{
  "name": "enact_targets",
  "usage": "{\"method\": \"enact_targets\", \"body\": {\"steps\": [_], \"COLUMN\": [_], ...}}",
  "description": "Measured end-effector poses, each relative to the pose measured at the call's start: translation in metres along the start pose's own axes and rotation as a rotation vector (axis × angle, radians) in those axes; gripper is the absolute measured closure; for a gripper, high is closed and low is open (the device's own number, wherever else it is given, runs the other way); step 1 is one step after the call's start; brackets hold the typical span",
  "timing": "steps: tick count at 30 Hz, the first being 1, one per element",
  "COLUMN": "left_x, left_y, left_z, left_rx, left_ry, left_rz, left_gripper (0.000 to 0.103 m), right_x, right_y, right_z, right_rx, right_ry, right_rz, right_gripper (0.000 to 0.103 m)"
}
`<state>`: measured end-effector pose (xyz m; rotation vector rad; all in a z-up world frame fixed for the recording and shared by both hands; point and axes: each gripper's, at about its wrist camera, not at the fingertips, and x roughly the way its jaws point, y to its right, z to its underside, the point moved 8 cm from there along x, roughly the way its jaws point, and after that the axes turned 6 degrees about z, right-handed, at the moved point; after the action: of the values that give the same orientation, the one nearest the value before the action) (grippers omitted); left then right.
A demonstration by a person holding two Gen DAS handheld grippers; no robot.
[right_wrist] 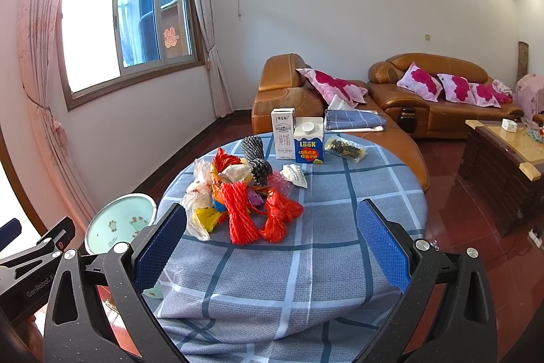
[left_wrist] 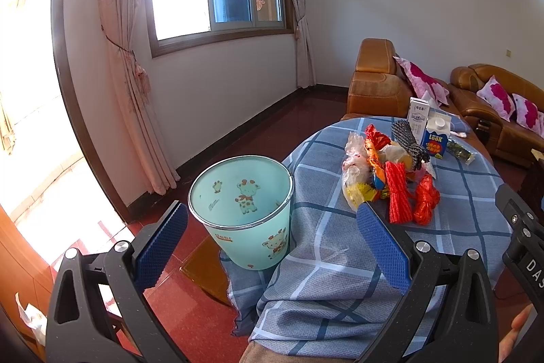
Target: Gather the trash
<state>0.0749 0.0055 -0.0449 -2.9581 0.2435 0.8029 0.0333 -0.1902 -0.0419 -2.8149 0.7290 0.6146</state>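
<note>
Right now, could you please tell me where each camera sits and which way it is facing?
Left wrist: on the left gripper, jaws open, facing the mint bin beside the checked tablecloth; part of a hand and the right gripper's edge show at right.
Right wrist: on the right gripper, jaws open, facing over the table to the trash pile, two cartons and sofas; the left gripper's edge shows at left.
Shared: bin, pile, cartons, window.

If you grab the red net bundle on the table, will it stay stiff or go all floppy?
Probably floppy: the red net bundle looks like soft mesh, bunched and folded on the tablecloth. It likely weighs little and squashes between the tongs. Loose ends might dangle, or snag the red bag touching it.
</note>
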Motion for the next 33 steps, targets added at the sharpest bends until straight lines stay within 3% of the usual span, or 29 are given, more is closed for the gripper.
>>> {"method": "enact_targets", "body": {"steps": [10, 18, 20, 23, 26, 33], "left_x": [0.012, 0.058, 0.074, 0.095, 0.111, 0.135], "left_y": [-0.005, -0.014, -0.016, -0.020, -0.027, -0.025], "left_z": [0.005, 0.024, 0.033, 0.042, 0.046, 0.032], "left_rx": [-0.002, 0.008, 0.004, -0.014, -0.036, -0.012], "left_ry": [-0.011, -0.087, -0.117, -0.157, -0.169, -0.144], "left_rz": [-0.013, -0.030, -0.008, 0.026, 0.053, 0.090], "left_gripper": [0.006, 0.006, 0.006, 0.007, 0.018, 0.026], "right_x": [0.014, 0.056, 0.075, 0.101, 0.117, 0.157], "right_y": [0.001, 0.018, 0.023, 0.027, 0.021, -0.039], "right_z": [0.004, 0.014, 0.019, 0.024, 0.027, 0.038], "right_rx": [-0.004, -0.026, -0.027, -0.016, -0.013, -0.110], "right_ry": [-0.013, -0.039, -0.077, -0.134, -0.172, -0.260], "right_rz": [0.005, 0.056, 0.055, 0.041, -0.011, -0.195], "right_gripper": [0.005, 0.007, 0.020, 0.030, 0.046, 0.049]}}
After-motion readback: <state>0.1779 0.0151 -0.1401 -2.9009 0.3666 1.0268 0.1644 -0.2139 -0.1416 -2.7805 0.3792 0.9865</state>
